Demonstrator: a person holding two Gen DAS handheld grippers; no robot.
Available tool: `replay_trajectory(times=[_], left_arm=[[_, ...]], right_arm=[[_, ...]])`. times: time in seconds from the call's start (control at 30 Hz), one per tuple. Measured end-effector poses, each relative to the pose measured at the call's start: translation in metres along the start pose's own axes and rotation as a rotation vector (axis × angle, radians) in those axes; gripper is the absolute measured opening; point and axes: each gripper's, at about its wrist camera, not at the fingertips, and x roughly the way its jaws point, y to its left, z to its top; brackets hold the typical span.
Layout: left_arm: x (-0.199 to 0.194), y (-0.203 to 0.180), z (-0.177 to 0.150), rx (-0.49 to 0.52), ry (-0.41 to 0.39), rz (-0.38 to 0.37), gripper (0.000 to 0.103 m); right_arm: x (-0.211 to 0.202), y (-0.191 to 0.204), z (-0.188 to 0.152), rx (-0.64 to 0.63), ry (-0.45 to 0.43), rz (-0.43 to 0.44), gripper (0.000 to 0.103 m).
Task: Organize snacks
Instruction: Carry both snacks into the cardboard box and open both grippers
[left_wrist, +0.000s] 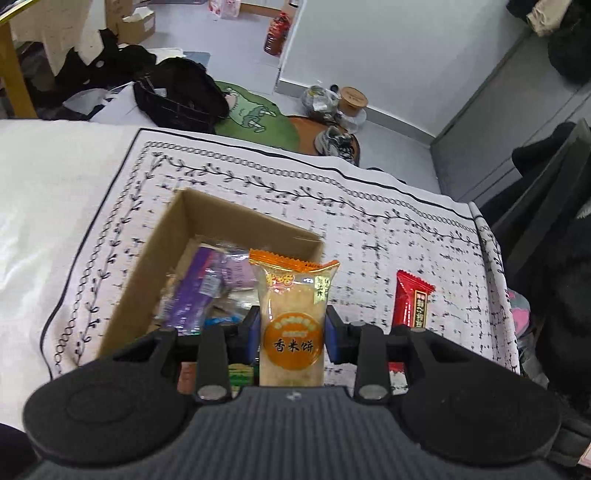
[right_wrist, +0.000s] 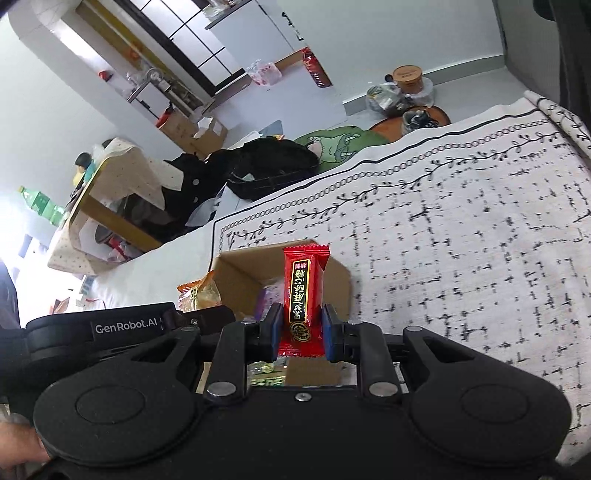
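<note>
Patterned cloth on the bed, cardboard box (left_wrist: 147, 273) as landmark.
Left tool (left_wrist: 291, 332) is clamped on a rice cracker packet (left_wrist: 291, 314), right tool (right_wrist: 300, 332) on a red candy bar (right_wrist: 301, 295); both are held over the box, likely for dropping in.

Both wrist views close, sharing cardboard box (left_wrist: 207, 236)
</note>
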Motion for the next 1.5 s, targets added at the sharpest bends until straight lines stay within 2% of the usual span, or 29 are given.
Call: replay_trajectory(times=[0.43,0.67,0.9,1.0,1.07,1.33,1.5], left_arm=[[-0.003,0.050,0.012,-0.058,-0.022,0.028,0.033],[-0.003,0.064,0.017,-0.083,-0.013,0.053,0.038],[-0.006,0.072,0.015,-0.082,-0.009,0.075,0.047],[-0.009,0.075,0.013,-0.082,-0.013,0.081,0.049],[-0.011,0.078,0.011,-0.081,-0.014,0.086,0.050],[-0.018,0.088,0.004,-0.088,-0.016,0.107,0.062],[-0.027,0.091,-0.003,-0.094,-0.044,0.115,0.074]], right_arm=[[0.022,0.033,-0.006,-0.036,0.027,0.000,0.022],[0.029,0.050,-0.006,-0.053,0.022,-0.028,0.022],[0.037,0.063,-0.009,-0.074,0.022,-0.053,0.023],[0.041,0.068,-0.013,-0.080,0.020,-0.090,0.034],[0.040,0.071,-0.015,-0.085,0.016,-0.098,0.047],[0.032,0.076,-0.020,-0.103,-0.003,-0.134,0.063],[0.020,0.071,-0.025,-0.097,-0.021,-0.163,0.071]])
